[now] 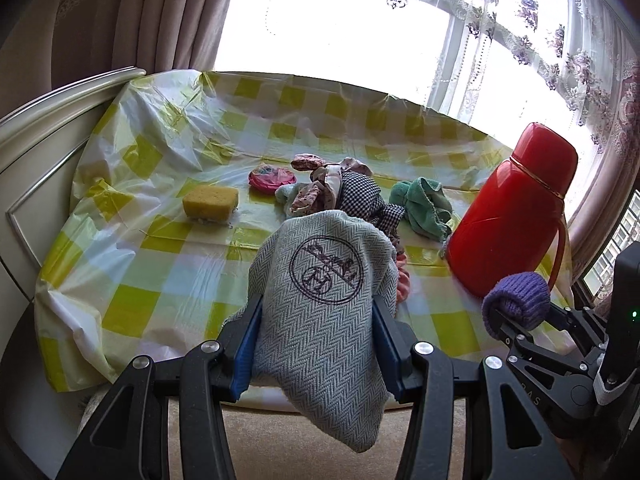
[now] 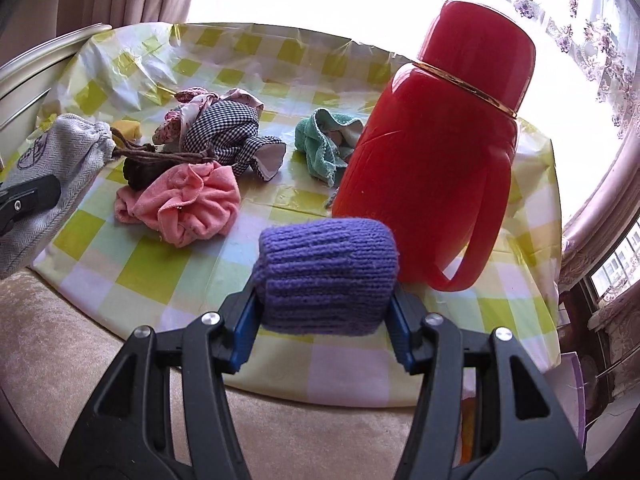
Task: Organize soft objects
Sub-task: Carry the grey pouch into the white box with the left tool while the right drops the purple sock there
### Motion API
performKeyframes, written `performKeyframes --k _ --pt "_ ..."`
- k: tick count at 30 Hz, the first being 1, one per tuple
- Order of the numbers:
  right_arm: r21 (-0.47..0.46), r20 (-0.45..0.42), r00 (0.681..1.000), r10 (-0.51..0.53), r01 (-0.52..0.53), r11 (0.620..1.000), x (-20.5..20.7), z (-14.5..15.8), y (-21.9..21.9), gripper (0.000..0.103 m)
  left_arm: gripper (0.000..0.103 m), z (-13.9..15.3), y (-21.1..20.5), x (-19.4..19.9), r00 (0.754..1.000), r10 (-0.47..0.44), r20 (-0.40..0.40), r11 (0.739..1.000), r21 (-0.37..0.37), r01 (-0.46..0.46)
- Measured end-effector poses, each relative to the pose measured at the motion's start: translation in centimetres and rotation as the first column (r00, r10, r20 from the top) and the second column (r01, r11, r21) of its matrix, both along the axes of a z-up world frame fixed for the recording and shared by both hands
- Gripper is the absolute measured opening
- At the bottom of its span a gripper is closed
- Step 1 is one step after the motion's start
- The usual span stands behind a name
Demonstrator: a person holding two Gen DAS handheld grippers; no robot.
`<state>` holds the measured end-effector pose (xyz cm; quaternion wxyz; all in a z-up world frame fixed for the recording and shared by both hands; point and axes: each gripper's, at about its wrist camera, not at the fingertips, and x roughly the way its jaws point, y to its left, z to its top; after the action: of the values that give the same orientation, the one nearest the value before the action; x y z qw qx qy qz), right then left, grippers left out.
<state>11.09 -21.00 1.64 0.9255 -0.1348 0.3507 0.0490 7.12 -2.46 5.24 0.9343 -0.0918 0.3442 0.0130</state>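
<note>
Both claws are loaded — the left gripper [image 1: 316, 344] clamps the grey herringbone drawstring pouch [image 1: 320, 300], the right gripper [image 2: 322, 314] the purple knitted roll [image 2: 326, 276] — so keep both squeezes firm and carry them clear of the tall red plastic thermos [image 2: 432, 152].

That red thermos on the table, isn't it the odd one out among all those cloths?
Yes. The red thermos is the only hard item, upright at the right beside crumpled cloths like the green towel. Also, the checked plastic cover is rumpled at its far left corner.
</note>
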Motion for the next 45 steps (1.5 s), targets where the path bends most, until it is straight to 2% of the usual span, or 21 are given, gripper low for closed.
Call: performKeyframes --k 14,25,31,37,45 --pt "0.083 0.000 0.997 -0.083 0.083 0.993 -4.0 1.6 -5.3 0.059 0.051 0.0 -8.2 -1.3 0.982 -0.186 -0.012 0.983 -0.008 0.186" --pt "0.135 -0.034 0.976 -0.217 0.220 0.966 -6.3 1.7 -12.9 0.059 0.051 -0.3 -14.4 -1.6 0.945 -0.328 -0.023 0.945 -0.025 0.327" --pt "0.133 -0.076 0.945 -0.318 0.326 0.936 -7.8 0.6 -18.0 0.059 0.052 -0.2 -18.6 -1.8 0.906 -0.424 -0.020 0.906 -0.029 0.423" --pt "0.134 -0.117 0.898 -0.425 0.438 0.889 -9.8 -0.4 -23.4 0.059 0.052 0.0 -22.9 -1.5 0.856 -0.516 -0.017 0.856 -0.040 0.515" --pt "0.132 -0.165 0.815 -0.556 0.576 0.806 -12.8 -1.7 -30.4 0.059 0.052 0.4 -29.6 -0.5 0.770 -0.638 -0.008 0.770 -0.014 0.638"
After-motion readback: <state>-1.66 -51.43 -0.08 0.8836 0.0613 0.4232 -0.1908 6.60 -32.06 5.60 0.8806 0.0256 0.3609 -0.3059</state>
